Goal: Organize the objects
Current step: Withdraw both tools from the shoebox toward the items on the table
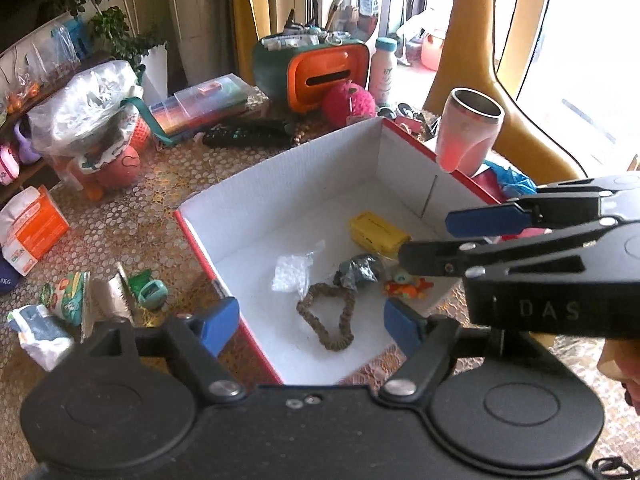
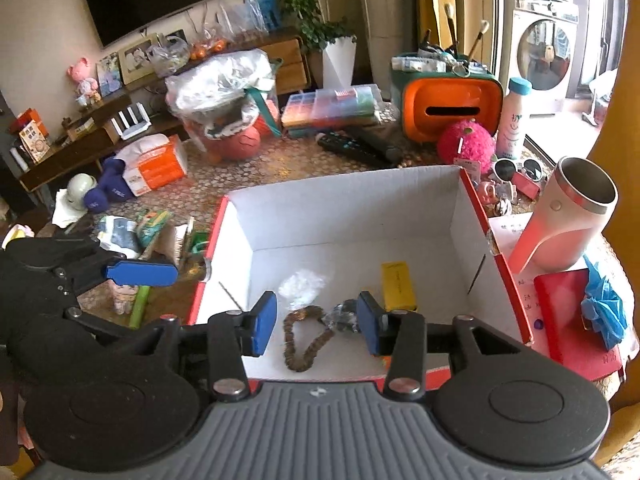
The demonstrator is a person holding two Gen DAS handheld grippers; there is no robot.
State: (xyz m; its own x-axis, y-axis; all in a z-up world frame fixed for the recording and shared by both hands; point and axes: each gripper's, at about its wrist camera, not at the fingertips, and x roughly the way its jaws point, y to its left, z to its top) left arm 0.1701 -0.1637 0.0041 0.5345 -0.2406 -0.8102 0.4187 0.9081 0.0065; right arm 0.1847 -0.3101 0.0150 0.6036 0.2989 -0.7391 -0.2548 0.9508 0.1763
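Right tool [image 2: 316, 326] hides orange toy [image 1: 408, 286]

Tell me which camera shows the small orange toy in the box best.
The left wrist view. There the orange toy lies in plain sight on the floor of the box, beside the dark crumpled wrapper. In the right wrist view the right claw hides it.

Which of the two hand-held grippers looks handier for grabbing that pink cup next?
Probably the right hand-held gripper: it is open and empty on the box's cup side. The left hand-held gripper sits at the opposite side.
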